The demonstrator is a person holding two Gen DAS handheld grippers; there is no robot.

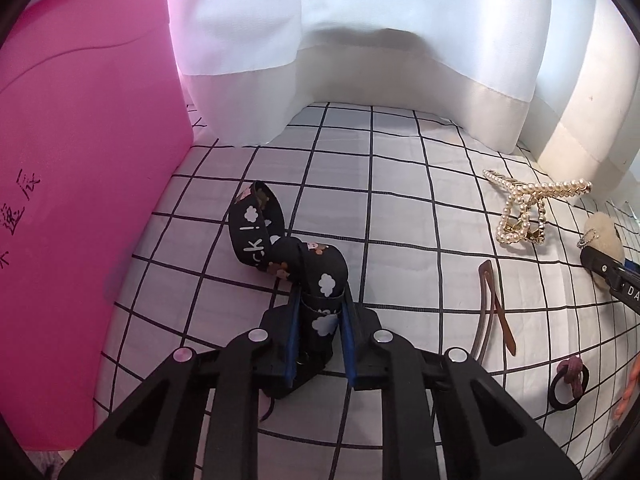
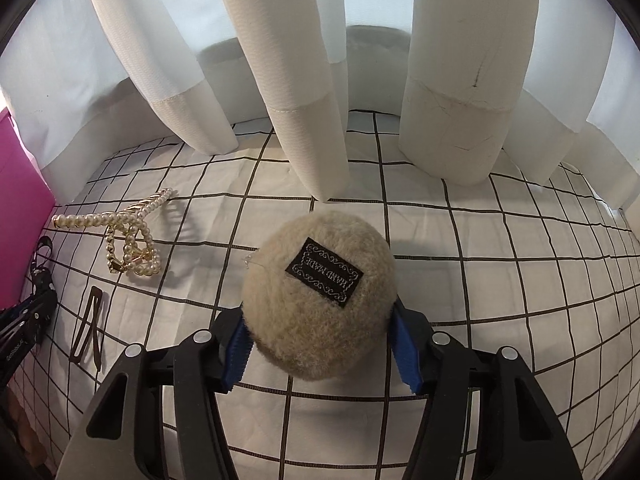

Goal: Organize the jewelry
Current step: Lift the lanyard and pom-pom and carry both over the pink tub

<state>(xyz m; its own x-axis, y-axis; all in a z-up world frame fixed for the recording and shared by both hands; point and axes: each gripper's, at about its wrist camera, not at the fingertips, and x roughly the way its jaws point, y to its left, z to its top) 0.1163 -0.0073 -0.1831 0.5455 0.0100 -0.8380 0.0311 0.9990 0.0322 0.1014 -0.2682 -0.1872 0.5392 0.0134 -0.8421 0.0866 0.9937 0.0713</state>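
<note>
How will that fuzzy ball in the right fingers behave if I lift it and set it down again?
The ball looks plush, so it is probably light and squashy; the right gripper presses both its sides. Its fuzz should hold well against the ribbed blue fingers, so slipping seems unlikely. Being round, it may roll a little on the cloth once released.

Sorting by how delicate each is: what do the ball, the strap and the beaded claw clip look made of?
Ball: beige plush, fuzzy nap, sewn woven label.
Strap: black printed woven fabric, matte, folds softly.
Claw clip: glossy pearl-like beads on gold-tone metal, likely imitation.
</note>
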